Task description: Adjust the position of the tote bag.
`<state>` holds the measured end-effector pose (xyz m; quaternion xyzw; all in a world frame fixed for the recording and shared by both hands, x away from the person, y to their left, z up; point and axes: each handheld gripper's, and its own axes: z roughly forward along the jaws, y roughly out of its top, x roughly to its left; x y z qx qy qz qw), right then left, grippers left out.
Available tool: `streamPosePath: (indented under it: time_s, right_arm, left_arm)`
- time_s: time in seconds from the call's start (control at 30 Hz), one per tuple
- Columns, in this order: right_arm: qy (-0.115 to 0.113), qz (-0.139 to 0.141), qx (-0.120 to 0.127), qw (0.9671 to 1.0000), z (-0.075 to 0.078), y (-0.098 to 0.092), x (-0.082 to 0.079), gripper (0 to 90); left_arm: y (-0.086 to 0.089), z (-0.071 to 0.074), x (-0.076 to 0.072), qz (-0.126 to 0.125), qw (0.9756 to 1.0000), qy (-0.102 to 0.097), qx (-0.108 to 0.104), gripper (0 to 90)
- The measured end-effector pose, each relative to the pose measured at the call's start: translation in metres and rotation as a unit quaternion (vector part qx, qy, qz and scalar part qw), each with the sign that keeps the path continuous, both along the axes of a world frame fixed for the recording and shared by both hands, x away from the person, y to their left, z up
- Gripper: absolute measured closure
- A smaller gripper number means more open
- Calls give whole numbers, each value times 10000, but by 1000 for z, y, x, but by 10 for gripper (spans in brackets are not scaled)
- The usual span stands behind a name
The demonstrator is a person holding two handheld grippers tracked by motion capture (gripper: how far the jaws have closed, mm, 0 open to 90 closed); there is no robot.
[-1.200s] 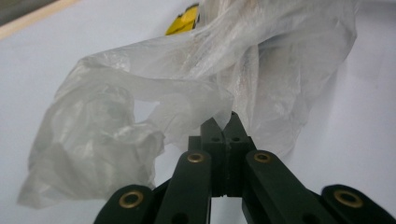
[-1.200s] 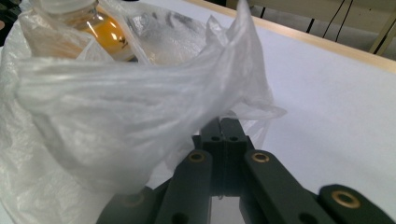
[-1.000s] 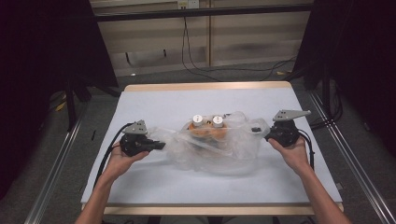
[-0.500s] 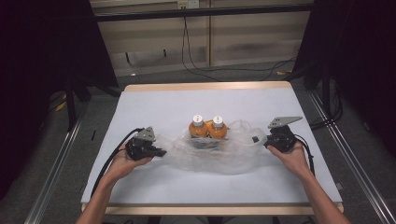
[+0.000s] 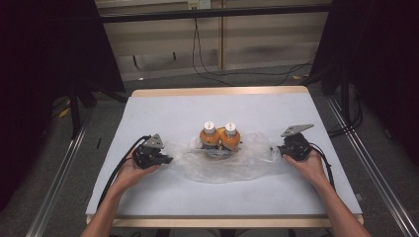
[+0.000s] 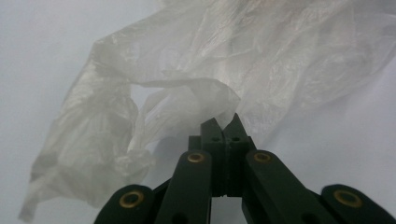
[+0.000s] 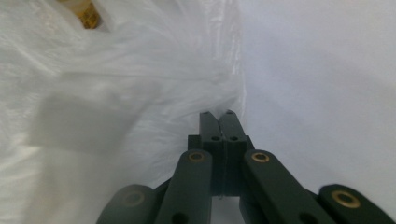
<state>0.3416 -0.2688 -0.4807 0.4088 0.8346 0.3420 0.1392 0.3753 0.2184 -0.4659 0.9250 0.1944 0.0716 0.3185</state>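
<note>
Clear plastic bag (image 5: pixel 225 160) lies flat mid-tabletop (image 5: pixel 173 108), pulled wide. Two orange bottles (image 5: pixel 220 137) stand on it (caps on). The left gripper (image 5: pixel 159 159) and right gripper (image 5: pixel 280 149) each pinch a bag edge, fingers closed. The bottles look out; maybe letting go is left.

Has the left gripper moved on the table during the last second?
Yes. The left gripper has moved toward the table's near edge, pulling the plastic bag down off the two orange bottles.
</note>
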Motion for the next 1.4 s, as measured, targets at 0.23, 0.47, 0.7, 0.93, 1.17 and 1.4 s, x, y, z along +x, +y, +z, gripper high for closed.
streamPosePath:
  time_s: [0.23,0.47,0.7,0.93,1.17,1.4]
  right_arm:
    - [-68,-169,40,9998,-2,-9,2,900]
    - [-112,-150,265,9995,2,-9,-2,799]
    - [-525,-271,787,9951,26,-18,-14,626]
    - [-812,-237,968,9917,52,-21,-32,493]
    - [-1226,-306,1295,9835,73,-32,-44,514]
    - [-1421,1,1493,9785,99,-11,-31,558]
  left_arm:
    - [8,-6,4,165,9995,125,-227,900]
    - [10,1,-1,258,9973,262,-632,719]
    - [25,24,-10,466,9914,81,-1224,517]
    - [45,54,-29,619,9808,-303,-1823,436]
    - [30,76,-32,388,9771,-549,-2021,559]
    - [-6,81,-8,230,9743,-462,-2191,623]
